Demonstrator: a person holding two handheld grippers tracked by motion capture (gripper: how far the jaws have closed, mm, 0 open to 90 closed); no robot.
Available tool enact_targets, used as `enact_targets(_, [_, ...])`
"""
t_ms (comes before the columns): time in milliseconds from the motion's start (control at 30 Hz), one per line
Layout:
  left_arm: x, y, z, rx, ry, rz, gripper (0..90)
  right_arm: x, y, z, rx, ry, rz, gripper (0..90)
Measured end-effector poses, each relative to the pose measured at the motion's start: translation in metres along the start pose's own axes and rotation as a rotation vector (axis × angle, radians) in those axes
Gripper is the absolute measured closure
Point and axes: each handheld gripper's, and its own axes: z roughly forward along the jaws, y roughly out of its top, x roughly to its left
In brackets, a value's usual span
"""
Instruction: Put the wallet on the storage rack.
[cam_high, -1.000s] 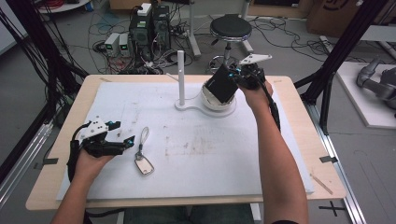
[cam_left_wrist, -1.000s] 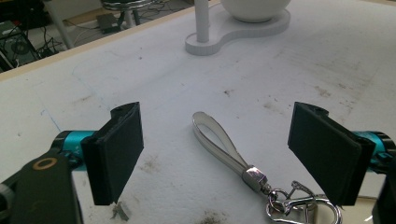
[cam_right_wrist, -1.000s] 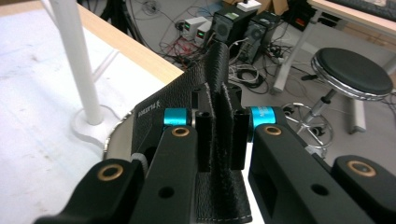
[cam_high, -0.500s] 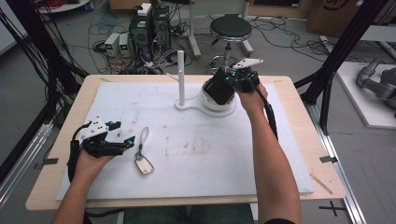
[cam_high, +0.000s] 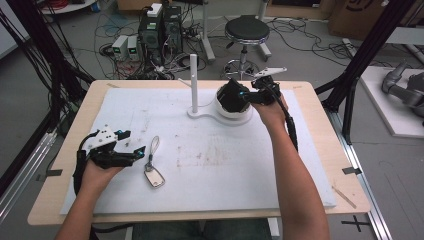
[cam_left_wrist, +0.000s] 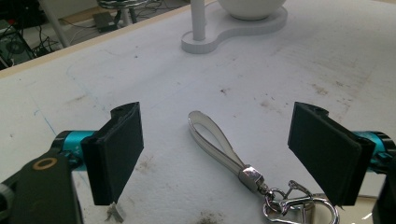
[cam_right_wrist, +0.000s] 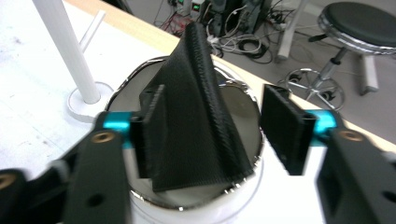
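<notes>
Grippers both gape — left gripper (cam_left_wrist: 219, 154) astride a key strap (cam_left_wrist: 219, 144), right gripper (cam_right_wrist: 224, 128) over black cloth (cam_right_wrist: 196, 107).

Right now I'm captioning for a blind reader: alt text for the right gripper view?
The right gripper, open, hangs over a white bowl with a shiny rim; a black folded wallet stands in it against one jaw. A white post rises beside it.

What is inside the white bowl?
A black cloth stands folded in the bowl, between the right gripper's open fingers. The bowl's shiny lining shows around it; the bottom under the cloth is hidden.
</notes>
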Motion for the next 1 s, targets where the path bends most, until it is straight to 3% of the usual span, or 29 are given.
enact_targets(67, [-0.001, 0.000, 0.000, 0.002, 0.004, -0.001, 18.2, 0.000, 0.000, -0.004, -0.005, -0.002, -0.007, 38.6])
enact_targets(200, [-0.002, 0.001, 0.001, 0.000, 0.002, 0.002, 18.1, 0.004, -0.009, -0.031, -0.079, -0.026, -0.025, 34.6])
enact_targets(300, [-0.003, 0.001, 0.004, 0.009, -0.004, 0.001, 18.1, 0.005, -0.014, -0.039, -0.060, 0.001, 0.009, 32.4])
enact_targets(333, [-0.003, 0.001, 0.004, 0.012, -0.003, -0.001, 18.1, 0.009, -0.022, -0.049, -0.097, 0.001, -0.010, 32.3])
enact_targets(533, [-0.003, 0.003, 0.006, 0.006, -0.002, -0.006, 18.1, 0.017, -0.045, -0.071, -0.110, 0.009, -0.001, 31.5])
enact_targets(633, [-0.004, 0.003, 0.006, 0.009, -0.006, -0.004, 18.1, 0.020, -0.065, -0.085, -0.148, 0.019, 0.041, 31.5])
enact_targets(1000, [-0.006, 0.003, 0.010, 0.013, -0.009, 0.001, 18.1, 0.026, -0.119, -0.099, -0.161, -0.011, 0.107, 26.5])
